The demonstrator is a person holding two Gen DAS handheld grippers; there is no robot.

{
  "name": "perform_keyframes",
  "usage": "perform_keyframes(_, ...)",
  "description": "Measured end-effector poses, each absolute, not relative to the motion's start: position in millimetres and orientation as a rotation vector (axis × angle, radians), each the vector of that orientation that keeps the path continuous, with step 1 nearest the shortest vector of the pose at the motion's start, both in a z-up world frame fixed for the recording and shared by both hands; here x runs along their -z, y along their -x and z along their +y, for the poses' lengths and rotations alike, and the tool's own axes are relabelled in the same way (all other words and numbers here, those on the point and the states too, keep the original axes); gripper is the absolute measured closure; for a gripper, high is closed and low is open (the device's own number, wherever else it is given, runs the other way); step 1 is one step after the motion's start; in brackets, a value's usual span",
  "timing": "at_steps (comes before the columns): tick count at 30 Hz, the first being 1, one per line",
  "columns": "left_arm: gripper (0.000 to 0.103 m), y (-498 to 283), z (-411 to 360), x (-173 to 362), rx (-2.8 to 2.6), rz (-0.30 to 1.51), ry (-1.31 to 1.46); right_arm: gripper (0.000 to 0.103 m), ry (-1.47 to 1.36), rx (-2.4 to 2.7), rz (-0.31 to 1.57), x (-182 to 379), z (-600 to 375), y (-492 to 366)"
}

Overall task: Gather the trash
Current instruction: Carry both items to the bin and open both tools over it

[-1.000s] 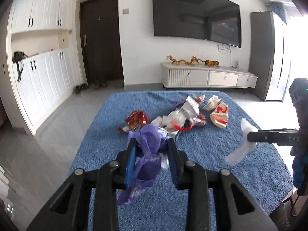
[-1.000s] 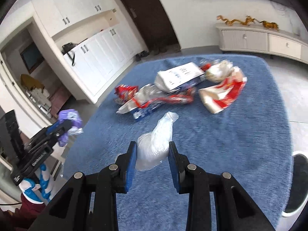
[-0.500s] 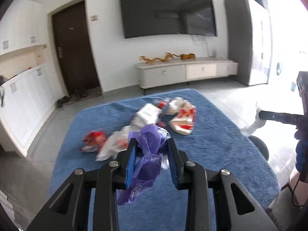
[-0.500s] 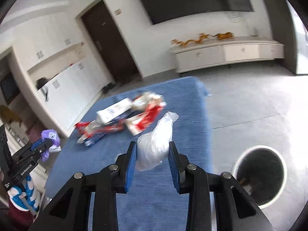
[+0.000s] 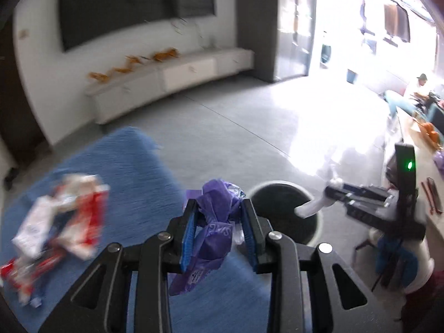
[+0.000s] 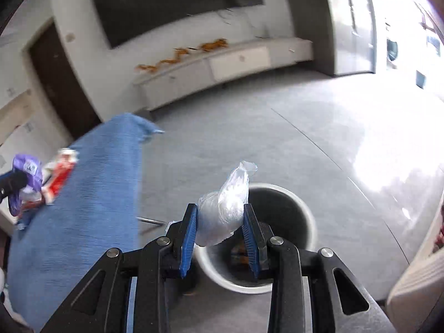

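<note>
The right gripper (image 6: 219, 227), pinching a crumpled clear plastic bag (image 6: 226, 208), hangs just above the round dark-lined trash bin (image 6: 294, 211); the left gripper (image 5: 219, 233), pinching a crumpled purple wrapper (image 5: 215, 219), is farther off, over the blue table edge (image 5: 133, 166).

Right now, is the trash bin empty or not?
Not empty: the trash bin holds some dark and orange scraps at its bottom, seen past the right gripper.

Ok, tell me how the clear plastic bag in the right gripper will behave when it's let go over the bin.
The clear bag looks crumpled and thin, so probably light and floppy. It may drift, not drop straight into the bin. It could cling to the right gripper.
</note>
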State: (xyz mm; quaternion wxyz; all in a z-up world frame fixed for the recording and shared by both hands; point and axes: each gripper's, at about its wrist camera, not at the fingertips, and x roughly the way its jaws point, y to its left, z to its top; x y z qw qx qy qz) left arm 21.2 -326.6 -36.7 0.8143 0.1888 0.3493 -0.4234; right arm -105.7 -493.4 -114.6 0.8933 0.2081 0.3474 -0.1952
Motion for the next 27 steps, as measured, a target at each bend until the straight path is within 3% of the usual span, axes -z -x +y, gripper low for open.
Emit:
perform_keyframes(9,0.070,-30.2,-444.7,104.2,1.002,0.938,-0.419,0.071,-0.515,0.487,0.821,177.8,-551.1,97.7)
perform_keyframes(11,0.067,-34.0,-457.7,119.4,1.014,0.997,-0.406,0.071,-0.524,0.492,0.837,187.7,-555.4,94.3)
perform_keyframes(13,0.055,-39.1,-469.2,132.1,1.008,1.038,-0.397,0.071,-0.521,0.499,0.862,197.7,-562.6,87.8)
perform_keyframes(17,0.054,-46.2,-476.9,147.6,1.003,1.106,-0.372,0.065,-0.520,0.502,0.892,209.9,-565.0,86.7)
perform_keyframes(21,0.054,-46.4,-458.3,140.9,1.015,1.075,-0.341,0.064,-0.527,0.505,0.895,212.1,-564.4,88.0)
perform_keyframes(27,0.054,-31.5,-426.7,100.1,1.017,0.871,-0.291,0.064,-0.520,0.518,0.869,198.5,-557.4,96.4)
